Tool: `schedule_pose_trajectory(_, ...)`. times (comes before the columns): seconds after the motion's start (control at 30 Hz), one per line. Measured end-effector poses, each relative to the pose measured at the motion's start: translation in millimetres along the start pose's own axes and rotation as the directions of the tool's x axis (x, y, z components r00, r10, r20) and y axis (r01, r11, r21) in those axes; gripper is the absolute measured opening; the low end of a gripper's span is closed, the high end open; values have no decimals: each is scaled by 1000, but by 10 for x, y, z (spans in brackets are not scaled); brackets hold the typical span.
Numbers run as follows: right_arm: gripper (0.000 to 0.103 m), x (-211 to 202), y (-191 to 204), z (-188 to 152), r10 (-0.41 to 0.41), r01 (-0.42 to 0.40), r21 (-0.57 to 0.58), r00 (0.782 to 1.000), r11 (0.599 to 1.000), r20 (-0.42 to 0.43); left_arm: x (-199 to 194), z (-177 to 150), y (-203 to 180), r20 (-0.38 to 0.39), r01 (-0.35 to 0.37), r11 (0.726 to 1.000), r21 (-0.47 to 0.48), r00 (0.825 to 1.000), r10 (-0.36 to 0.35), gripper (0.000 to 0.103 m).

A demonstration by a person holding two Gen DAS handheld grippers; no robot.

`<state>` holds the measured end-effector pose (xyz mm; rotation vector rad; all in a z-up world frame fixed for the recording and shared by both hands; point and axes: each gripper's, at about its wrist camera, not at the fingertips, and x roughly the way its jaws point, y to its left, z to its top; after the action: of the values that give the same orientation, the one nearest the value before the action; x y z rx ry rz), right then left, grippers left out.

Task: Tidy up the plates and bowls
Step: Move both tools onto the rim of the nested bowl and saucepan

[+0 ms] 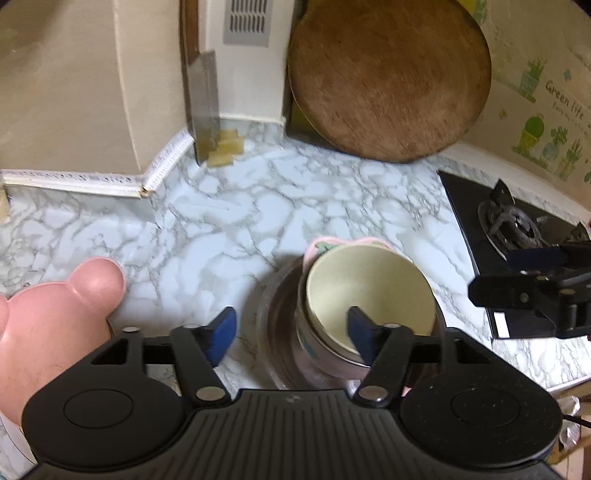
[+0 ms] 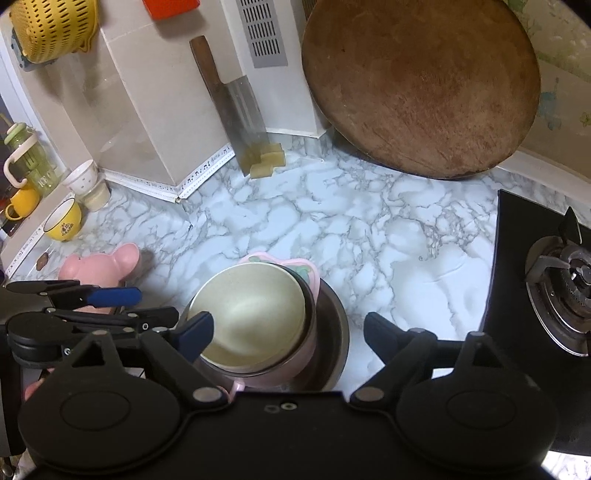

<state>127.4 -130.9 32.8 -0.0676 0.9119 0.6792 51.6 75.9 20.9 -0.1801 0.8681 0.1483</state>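
Note:
On the marble counter [image 2: 369,236] stands a stack: a cream bowl [image 1: 369,288] [image 2: 251,314] nested in a pink flower-rimmed bowl [image 1: 325,247] [image 2: 295,266], both inside a steel bowl [image 1: 280,332] [image 2: 332,325]. My left gripper [image 1: 291,328] is open; one finger hangs over the cream bowl's inside, the other outside the stack. My right gripper [image 2: 288,326] is open wide, its left finger above the cream bowl's rim and its right finger over bare counter. Neither holds anything. A pink bear-shaped plate [image 1: 55,314] [image 2: 96,269] lies to the left.
A round wooden cutting board [image 2: 417,85] and a cleaver [image 2: 243,110] lean on the back wall. A gas stove [image 2: 554,288] sits at the right. A yellow cup [image 2: 64,221], white cups [image 2: 81,177] and a yellow colander [image 2: 51,26] are at the far left.

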Motion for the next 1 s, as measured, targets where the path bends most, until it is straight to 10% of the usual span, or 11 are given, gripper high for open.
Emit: schedule_pose_trajectory(1.0,79,511,-527,-435,-30,30,4,999,1000,-39,537,-390,346,-56,-49,993,-109,997,43,73)
